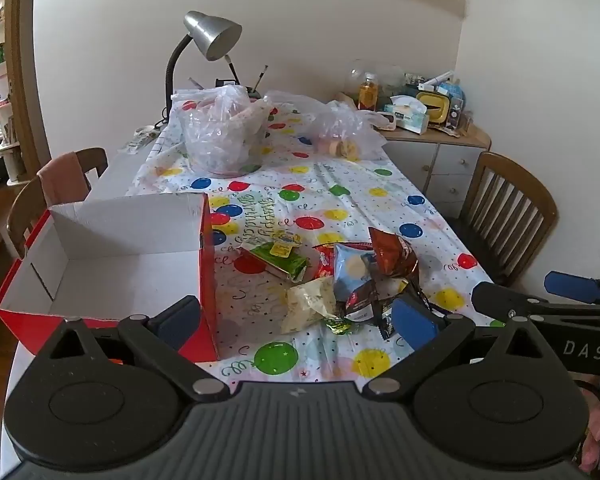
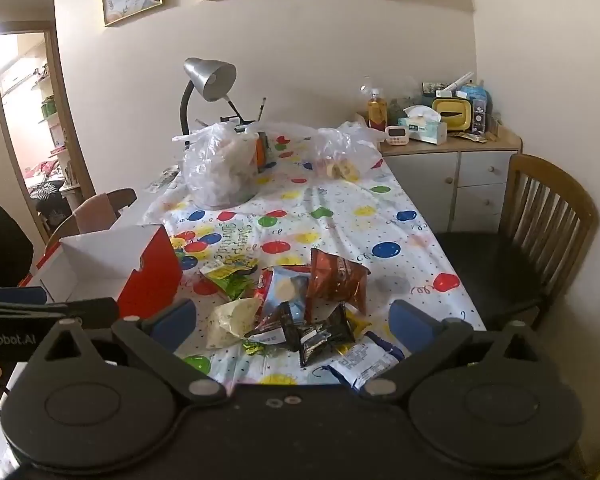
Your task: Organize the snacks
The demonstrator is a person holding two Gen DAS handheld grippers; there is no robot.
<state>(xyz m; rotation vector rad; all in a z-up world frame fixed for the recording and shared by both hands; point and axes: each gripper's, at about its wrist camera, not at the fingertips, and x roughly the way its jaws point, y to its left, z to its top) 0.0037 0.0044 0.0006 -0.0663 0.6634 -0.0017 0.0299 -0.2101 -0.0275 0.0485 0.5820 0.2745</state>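
Your left claw [image 1: 300, 320] and right claw [image 2: 292, 320] both stand spread wide, holding nothing. The snacks [image 2: 296, 304] lie heaped on the cloth [image 2: 340, 208], dead ahead of the right claw, the nearer one; the box [image 1: 100, 264] sits left of the heap, bare inside. Only the right view shows the blue-white pack [image 2: 364, 364] nearest you.
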